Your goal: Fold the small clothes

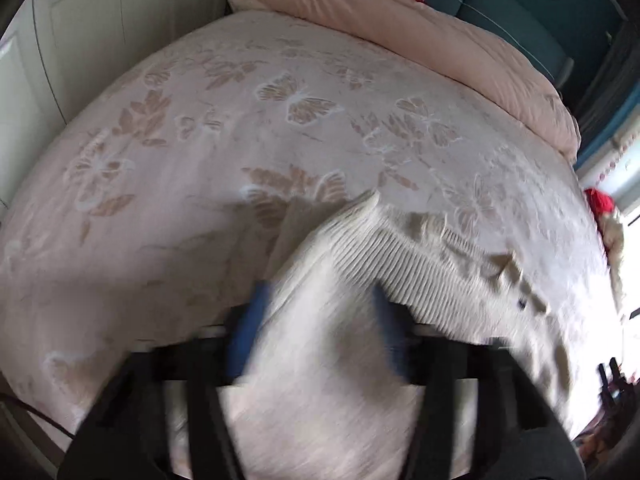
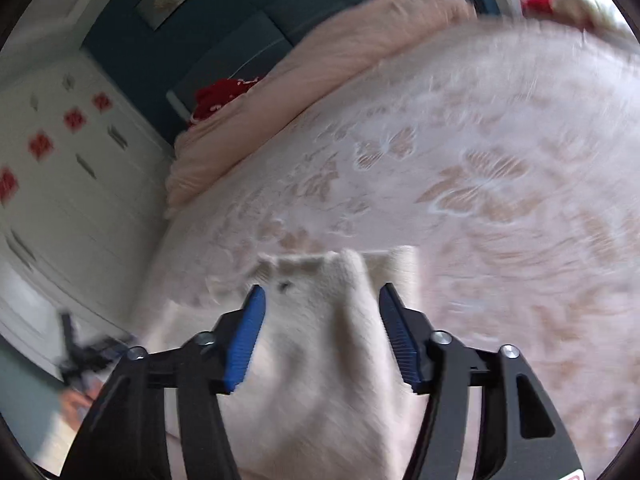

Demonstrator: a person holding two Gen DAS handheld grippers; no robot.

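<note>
A small cream knit garment (image 1: 360,280) with a ribbed hem lies on the bed near the front edge. In the left wrist view it passes between the blue pads (image 1: 248,332) of my left gripper (image 1: 320,312), with its ribbed edge lifted; the jaws stand wide apart and the frame is blurred, so the grip is unclear. In the right wrist view the same garment (image 2: 320,340) lies bunched between the blue pads (image 2: 248,332) of my right gripper (image 2: 322,300), whose jaws stand wide apart around a raised fold.
The bed has a pale pink cover with butterfly and leaf patterns (image 1: 280,140). A folded pink duvet (image 1: 440,40) lies along the far side. White wardrobe doors (image 2: 60,180) stand beside the bed. A red item (image 2: 220,96) sits behind the duvet.
</note>
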